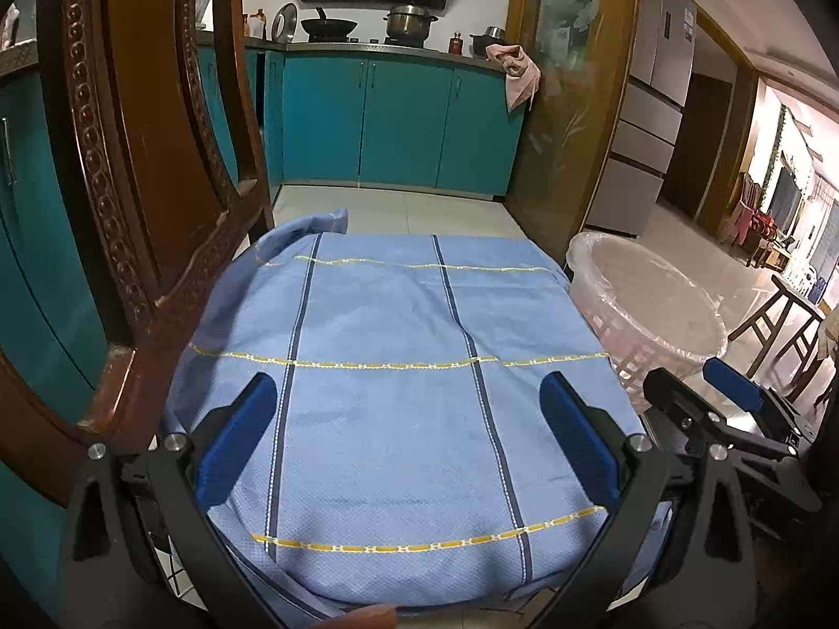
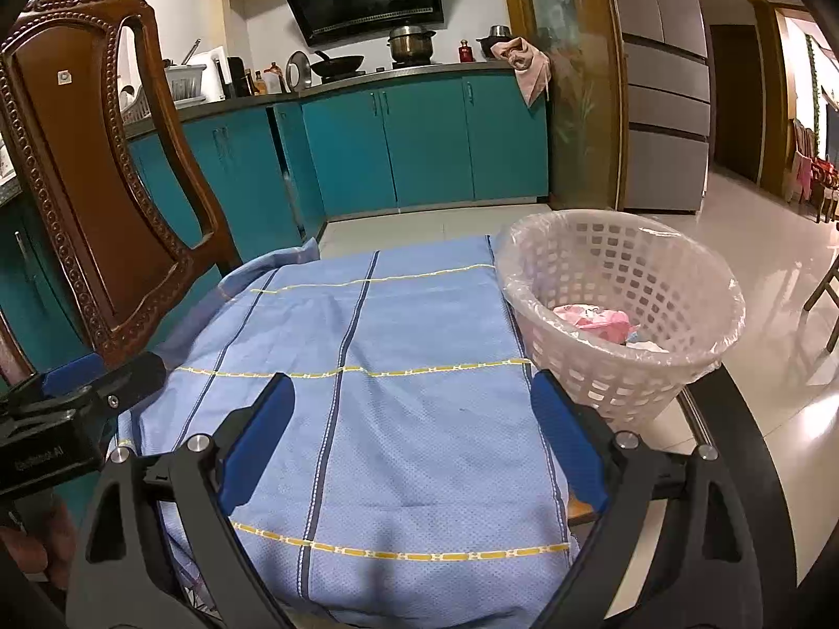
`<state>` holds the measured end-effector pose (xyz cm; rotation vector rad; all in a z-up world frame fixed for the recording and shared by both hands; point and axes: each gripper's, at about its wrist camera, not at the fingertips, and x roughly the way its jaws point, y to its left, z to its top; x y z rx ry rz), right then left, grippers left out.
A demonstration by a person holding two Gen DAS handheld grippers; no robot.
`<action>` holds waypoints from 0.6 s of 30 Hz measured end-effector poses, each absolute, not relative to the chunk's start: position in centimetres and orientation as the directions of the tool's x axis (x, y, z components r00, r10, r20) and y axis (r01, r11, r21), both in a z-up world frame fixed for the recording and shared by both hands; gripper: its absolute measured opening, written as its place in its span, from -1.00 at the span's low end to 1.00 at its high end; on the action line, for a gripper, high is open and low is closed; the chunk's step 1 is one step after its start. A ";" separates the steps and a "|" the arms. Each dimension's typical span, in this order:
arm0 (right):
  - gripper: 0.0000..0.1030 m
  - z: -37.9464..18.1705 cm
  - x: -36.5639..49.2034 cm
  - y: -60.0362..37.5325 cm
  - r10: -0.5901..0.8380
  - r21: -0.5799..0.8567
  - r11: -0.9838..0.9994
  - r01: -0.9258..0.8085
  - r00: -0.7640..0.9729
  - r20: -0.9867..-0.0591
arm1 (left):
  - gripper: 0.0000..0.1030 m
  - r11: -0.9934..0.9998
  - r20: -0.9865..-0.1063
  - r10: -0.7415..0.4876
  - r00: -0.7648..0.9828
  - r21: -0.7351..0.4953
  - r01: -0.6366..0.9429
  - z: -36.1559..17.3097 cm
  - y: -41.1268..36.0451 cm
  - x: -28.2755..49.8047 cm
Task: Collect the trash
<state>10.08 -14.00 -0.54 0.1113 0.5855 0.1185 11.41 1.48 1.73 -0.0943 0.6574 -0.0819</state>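
A white plastic bin [image 2: 624, 314] lined with a clear bag stands on the floor just right of a seat covered by a blue striped cloth [image 2: 367, 393]. Pink and white trash [image 2: 598, 322] lies inside the bin. The bin also shows in the left wrist view [image 1: 645, 309], its contents hidden. My left gripper [image 1: 409, 419] is open and empty above the cloth [image 1: 398, 398]. My right gripper [image 2: 414, 424] is open and empty above the cloth, its right finger [image 2: 566, 440] close to the bin. No loose trash shows on the cloth.
A carved wooden chair back [image 2: 89, 173] rises at the left [image 1: 131, 183]. Teal kitchen cabinets [image 2: 419, 141] and a stove with pots stand behind. A fridge [image 2: 666, 78] and glossy tiled floor [image 2: 760, 367] lie to the right. A wooden stool [image 1: 781, 325] stands far right.
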 end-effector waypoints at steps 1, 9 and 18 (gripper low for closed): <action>0.74 -0.6 10.1 -14.1 0.143 0.139 0.987 -0.080 0.825 -0.546 | 0.94 0.993 -0.606 -0.100 0.789 -0.108 0.042 1.7 1.4 11.5; 0.74 -0.8 10.2 -14.1 0.143 0.143 0.987 -0.076 0.822 -0.551 | 0.94 0.993 -0.611 -0.101 0.785 -0.114 0.039 1.3 1.7 11.8; 0.74 -0.8 10.2 -14.1 0.146 0.143 0.987 -0.080 0.822 -0.551 | 0.94 0.992 -0.606 -0.108 0.788 -0.116 0.047 1.1 1.5 11.6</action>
